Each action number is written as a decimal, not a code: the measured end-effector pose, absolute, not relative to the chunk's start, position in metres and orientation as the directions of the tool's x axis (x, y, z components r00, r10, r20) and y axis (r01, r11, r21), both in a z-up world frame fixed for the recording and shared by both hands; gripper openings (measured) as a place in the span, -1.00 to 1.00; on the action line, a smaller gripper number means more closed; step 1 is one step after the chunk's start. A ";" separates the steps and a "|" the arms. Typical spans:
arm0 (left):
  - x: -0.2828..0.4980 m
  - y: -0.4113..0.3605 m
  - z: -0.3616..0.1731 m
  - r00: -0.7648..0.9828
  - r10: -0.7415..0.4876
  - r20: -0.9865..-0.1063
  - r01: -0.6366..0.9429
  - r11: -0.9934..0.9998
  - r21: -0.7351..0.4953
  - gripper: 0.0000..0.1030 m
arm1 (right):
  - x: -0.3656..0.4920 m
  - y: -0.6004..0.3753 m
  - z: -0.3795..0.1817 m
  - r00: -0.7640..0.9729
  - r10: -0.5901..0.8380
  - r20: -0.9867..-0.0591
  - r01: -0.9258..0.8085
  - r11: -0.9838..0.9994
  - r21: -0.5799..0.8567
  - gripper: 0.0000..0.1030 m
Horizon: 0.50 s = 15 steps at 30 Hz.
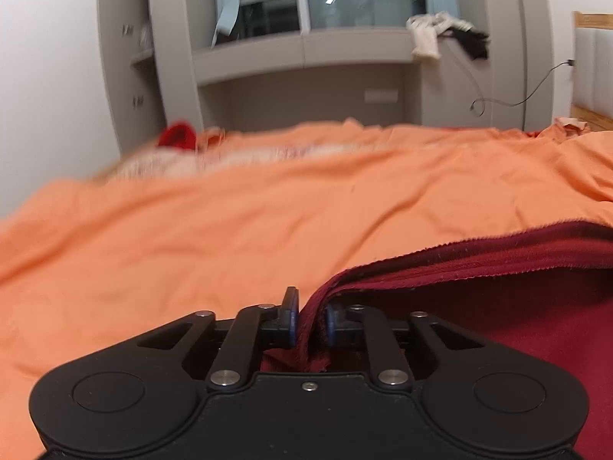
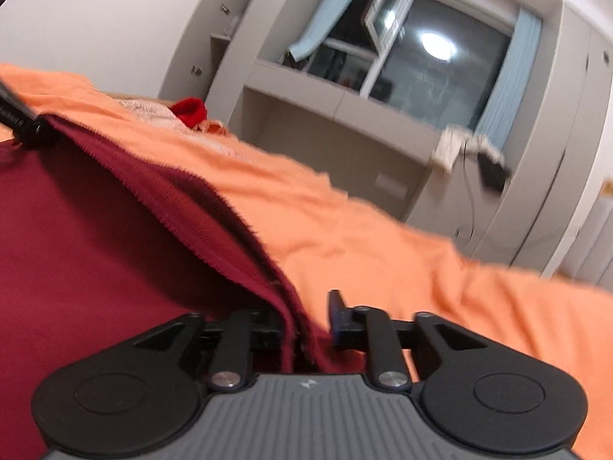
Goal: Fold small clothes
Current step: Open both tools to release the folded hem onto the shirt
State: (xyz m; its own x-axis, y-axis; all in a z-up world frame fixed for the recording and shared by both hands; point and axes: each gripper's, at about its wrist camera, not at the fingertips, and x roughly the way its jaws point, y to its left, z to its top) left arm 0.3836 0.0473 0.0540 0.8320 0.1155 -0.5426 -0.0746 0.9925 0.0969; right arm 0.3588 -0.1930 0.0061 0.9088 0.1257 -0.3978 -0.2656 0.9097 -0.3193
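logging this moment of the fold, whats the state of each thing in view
left gripper: jaws slightly apart, cloth edge between
right gripper: open, cloth edge between jaws
dark red cloth: lying on the sheet, top edge doubled over
orange sheet: spread out, wrinkled
window: one pane swung open

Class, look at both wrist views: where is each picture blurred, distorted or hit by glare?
Left wrist view: the orange sheet and bright red cloth at its far edge smear with blur, the dark red garment hem stays sharper, and the fisheye bows the shelving. Right wrist view: tilted and blurred throughout, with a bright lamp reflection glaring in the window.
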 end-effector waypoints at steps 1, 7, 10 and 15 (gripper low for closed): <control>0.385 0.051 0.048 0.820 0.115 -0.561 -0.081 0.993 0.085 -0.51 | 0.362 -0.198 0.004 0.901 0.132 -0.413 -0.270 0.916 -0.296 -0.31; 0.380 0.078 0.042 0.815 0.085 -0.573 -0.138 0.989 -0.050 0.52 | 0.370 -0.220 0.004 0.891 0.150 -0.428 -0.263 0.940 -0.218 0.16; 0.370 0.083 0.047 0.846 0.047 -0.532 -0.125 0.986 -0.112 0.68 | 0.363 -0.222 0.005 0.894 0.143 -0.425 -0.250 0.946 -0.207 0.35; 0.363 0.085 0.051 0.860 0.082 -0.503 -0.163 0.980 -0.118 0.88 | 0.362 -0.220 0.004 0.899 0.114 -0.423 -0.220 0.953 -0.210 0.71</control>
